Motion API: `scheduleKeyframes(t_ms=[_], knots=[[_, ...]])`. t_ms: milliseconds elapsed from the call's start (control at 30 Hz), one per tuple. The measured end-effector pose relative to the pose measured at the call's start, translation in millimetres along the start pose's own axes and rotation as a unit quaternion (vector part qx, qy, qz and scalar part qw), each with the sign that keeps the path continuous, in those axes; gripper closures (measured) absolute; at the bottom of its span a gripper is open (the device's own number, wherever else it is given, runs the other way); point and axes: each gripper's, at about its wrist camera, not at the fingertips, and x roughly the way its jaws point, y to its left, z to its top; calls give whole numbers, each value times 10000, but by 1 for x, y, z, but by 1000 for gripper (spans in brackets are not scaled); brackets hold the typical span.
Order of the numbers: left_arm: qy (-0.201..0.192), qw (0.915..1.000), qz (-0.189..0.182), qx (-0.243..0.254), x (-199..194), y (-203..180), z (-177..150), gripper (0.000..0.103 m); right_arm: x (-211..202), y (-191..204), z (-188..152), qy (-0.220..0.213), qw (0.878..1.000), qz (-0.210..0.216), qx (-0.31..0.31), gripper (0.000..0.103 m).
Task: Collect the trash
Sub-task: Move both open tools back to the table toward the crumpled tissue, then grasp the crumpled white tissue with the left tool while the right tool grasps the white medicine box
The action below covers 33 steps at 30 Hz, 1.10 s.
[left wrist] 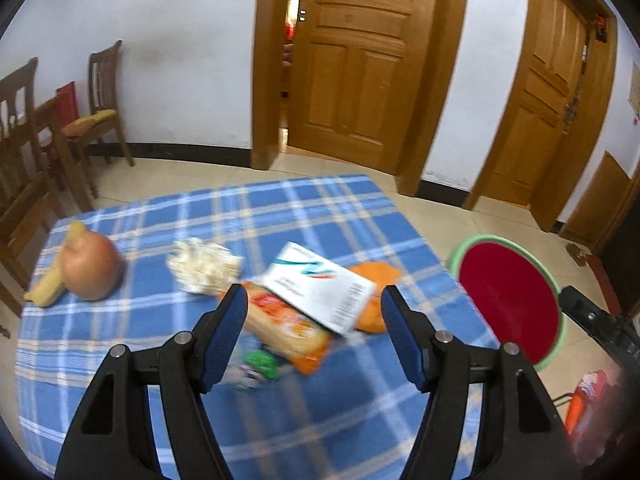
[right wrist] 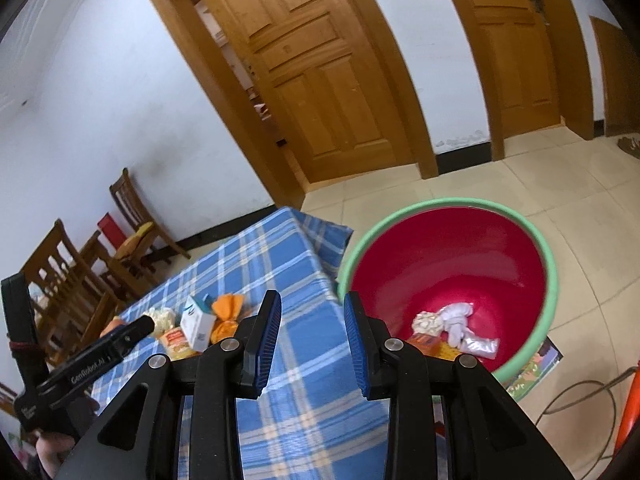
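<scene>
risk: good food swept in with the trash

we hold the left gripper [left wrist: 312, 308] half open and empty above the pile on the blue checked table [left wrist: 320, 208]: white carton [left wrist: 320, 284] lying on an orange snack packet [left wrist: 288, 328], crumpled wrapper [left wrist: 204, 264] to its left. the right gripper [right wrist: 312, 340] is narrow and empty, near the red basin [right wrist: 552, 280] on the floor to the right. a hasty grab could drag the packet, or take the onion [left wrist: 92, 272] and banana [left wrist: 52, 280] far left.

Black plastic left gripper [left wrist: 314, 312] and right gripper [right wrist: 312, 316]; blue ribbed fingers [left wrist: 224, 336]; round silver screws at pivots; white lettering on one side.
</scene>
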Motion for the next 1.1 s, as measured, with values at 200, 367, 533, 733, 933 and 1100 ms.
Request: scheduleKeyframes(t_ms=[200, 367, 533, 733, 933, 1100], knots=[[-28, 9994, 336, -94, 9, 37, 9, 34, 15, 22, -1, 122, 9997, 134, -155, 70], [82, 9983, 529, -231, 26, 61, 11, 34, 29, 36, -3, 223, 9992, 185, -263, 70], [308, 9973, 605, -295, 54, 74, 12, 34, 44, 46, -3, 317, 9989, 208, -271, 69], [451, 9959, 617, -492, 80, 84, 10, 34, 53, 55, -4, 389, 9985, 163, -335, 69], [574, 9936, 574, -780, 100, 98, 9, 34, 59, 68, -5, 445, 9981, 121, -416, 69], [638, 9935, 390, -860, 109, 102, 3, 50, 65, 82, -10, 471, 9976, 29, -514, 65]])
